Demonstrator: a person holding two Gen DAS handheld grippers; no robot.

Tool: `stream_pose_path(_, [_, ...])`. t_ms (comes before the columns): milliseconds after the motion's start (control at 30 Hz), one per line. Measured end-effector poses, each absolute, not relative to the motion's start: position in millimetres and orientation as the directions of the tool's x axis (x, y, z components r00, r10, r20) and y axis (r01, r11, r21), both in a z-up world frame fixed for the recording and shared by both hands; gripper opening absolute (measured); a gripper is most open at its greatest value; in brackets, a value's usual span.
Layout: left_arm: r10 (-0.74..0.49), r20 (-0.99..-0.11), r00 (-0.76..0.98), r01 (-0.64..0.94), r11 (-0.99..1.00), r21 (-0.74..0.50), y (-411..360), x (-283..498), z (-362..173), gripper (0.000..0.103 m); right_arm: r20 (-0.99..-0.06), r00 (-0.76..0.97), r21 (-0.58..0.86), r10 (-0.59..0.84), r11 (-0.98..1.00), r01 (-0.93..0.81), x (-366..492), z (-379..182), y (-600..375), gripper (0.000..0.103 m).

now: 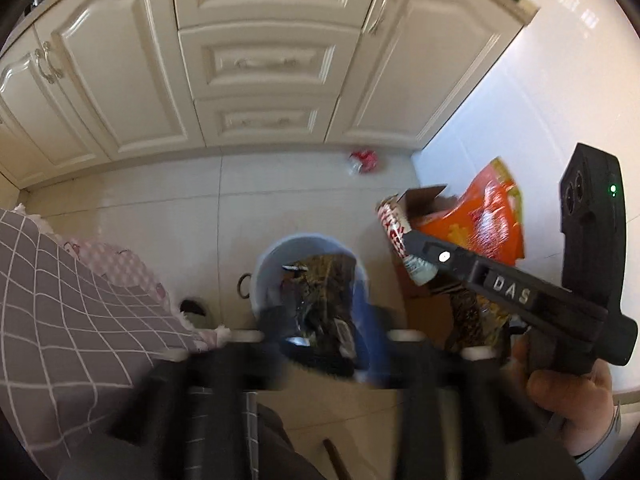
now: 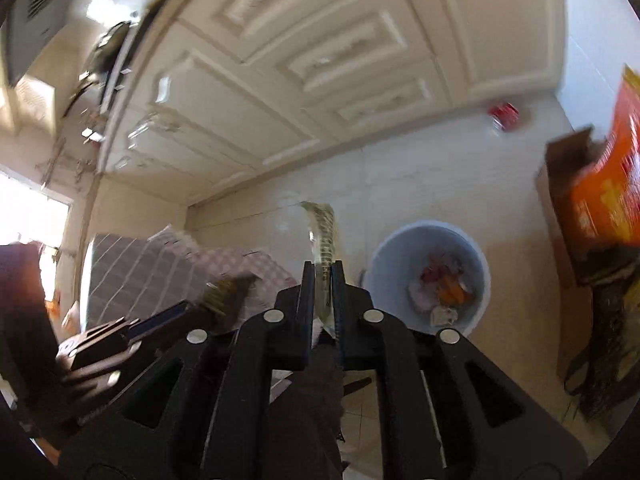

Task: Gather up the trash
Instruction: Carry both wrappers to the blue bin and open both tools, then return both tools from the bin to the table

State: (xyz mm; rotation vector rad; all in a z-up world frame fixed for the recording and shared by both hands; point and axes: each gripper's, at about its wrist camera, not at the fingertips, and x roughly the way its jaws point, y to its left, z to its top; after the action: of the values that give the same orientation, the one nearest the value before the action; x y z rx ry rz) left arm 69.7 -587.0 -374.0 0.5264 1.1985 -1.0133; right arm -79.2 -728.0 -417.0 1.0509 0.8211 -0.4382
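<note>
A pale blue trash bucket (image 1: 266,258) stands on the tiled floor, also in the right wrist view (image 2: 478,264), with trash inside. My left gripper (image 1: 320,340) is blurred; a dark patterned wrapper (image 1: 324,292) hangs at its fingers over the bucket. My right gripper (image 2: 323,276) is shut on a clear plastic bottle with a patterned label (image 2: 324,232), held up left of the bucket; from the left wrist view it shows at the right (image 1: 412,258), gripping the bottle (image 1: 394,220). A red crushed wrapper (image 1: 364,161) lies by the cabinet base.
Cream cabinets (image 1: 260,60) line the far side. An open cardboard box with an orange bag (image 1: 492,216) stands at the right wall. A grey checked cloth (image 1: 72,300) covers something at the left. A dark bag (image 2: 608,340) hangs under the box.
</note>
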Motion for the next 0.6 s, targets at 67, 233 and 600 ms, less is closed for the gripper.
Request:
stream_pose_path(67, [-0.391, -0.918, 0.070, 0.843, 0.515, -0.155, -581.8, 77.0, -367.6, 0.087, -0.773, 0.633, 0.587, 0.035, 0.418, 0.693, -87.2, -421.1, -732.4, 0.087])
stream_pose_path(233, [-0.402, -0.911, 0.091, 0.840, 0.523, -0.147, -571.7, 84.8, -353.9, 0.089, -0.773, 0.635, 0.577, -0.008, 0.407, 0.708, -99.0, -415.7, -730.4, 0.088])
stream_pose_path(600, [-0.459, -0.876, 0.149, 0.835, 0.533, -0.137, -533.4, 75.5, -311.1, 0.092, -0.762, 0.642, 0.543, -0.083, 0.458, 0.704, -102.1, -367.9, -705.9, 0.097])
